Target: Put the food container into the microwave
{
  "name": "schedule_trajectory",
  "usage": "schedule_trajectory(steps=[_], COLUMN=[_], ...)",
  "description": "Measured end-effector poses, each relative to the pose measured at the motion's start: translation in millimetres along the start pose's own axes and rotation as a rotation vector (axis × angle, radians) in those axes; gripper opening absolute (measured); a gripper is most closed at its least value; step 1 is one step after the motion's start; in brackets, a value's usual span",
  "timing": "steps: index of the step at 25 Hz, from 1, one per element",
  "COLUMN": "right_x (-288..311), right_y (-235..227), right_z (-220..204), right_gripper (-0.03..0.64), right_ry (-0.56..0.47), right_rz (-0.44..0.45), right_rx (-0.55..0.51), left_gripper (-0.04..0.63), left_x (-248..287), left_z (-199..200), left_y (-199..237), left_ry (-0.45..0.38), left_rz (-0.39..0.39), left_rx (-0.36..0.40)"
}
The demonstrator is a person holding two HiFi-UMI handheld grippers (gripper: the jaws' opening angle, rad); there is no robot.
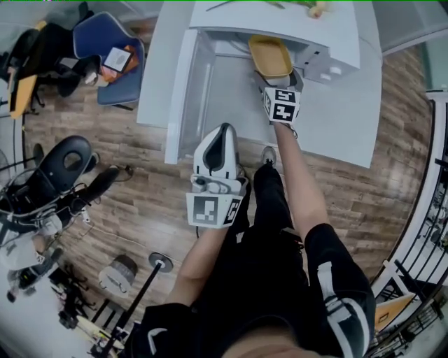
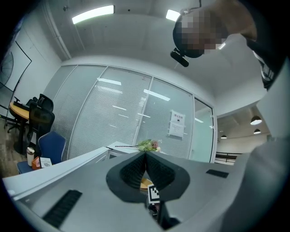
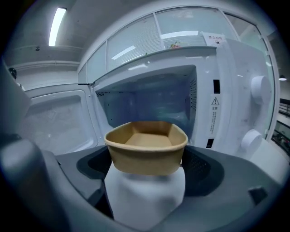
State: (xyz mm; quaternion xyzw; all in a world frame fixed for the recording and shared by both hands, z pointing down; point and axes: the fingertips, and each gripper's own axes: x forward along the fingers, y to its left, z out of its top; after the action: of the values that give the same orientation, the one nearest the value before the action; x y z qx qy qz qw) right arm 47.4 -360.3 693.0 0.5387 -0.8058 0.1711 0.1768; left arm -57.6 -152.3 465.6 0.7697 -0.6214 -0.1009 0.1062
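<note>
A tan, empty food container (image 1: 271, 56) is held level in my right gripper (image 1: 274, 78), which is shut on its near wall. In the right gripper view the container (image 3: 146, 147) hovers just in front of the white microwave's open cavity (image 3: 149, 97). The microwave door (image 1: 183, 91) is swung wide open to the left. The fingertips are hidden behind the container. My left gripper (image 1: 222, 131) is held back near the person's body, short of the table edge. Its jaws meet at a point (image 2: 146, 156) with nothing between them.
The microwave (image 1: 280, 21) stands on a white table (image 1: 336, 119), with its knobs (image 3: 258, 88) to the right of the cavity. Flowers (image 1: 311, 7) lie on its top. A blue chair (image 1: 105, 42) and dark equipment (image 1: 56, 182) stand on the wooden floor at left.
</note>
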Motion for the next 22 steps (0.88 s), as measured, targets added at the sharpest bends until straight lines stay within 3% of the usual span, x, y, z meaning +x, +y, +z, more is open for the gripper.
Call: schedule_trajectory(steps=[9,22], right_x=[59.1,58.3], right_y=[1.7,0.7], right_z=[1.8,-1.2], right_gripper=[0.497,0.501], right_ry=[0.038,0.003], right_rz=[-0.004,0.011], right_rx=[-0.019,0.016], left_gripper=[0.020,0.020], left_x=[31.7,31.2], left_z=[-15.9,-19.3], left_y=[24.1,26.8], left_ry=[0.026,0.046], left_rz=[0.045,0.044], left_rx=[-0.011,-0.008])
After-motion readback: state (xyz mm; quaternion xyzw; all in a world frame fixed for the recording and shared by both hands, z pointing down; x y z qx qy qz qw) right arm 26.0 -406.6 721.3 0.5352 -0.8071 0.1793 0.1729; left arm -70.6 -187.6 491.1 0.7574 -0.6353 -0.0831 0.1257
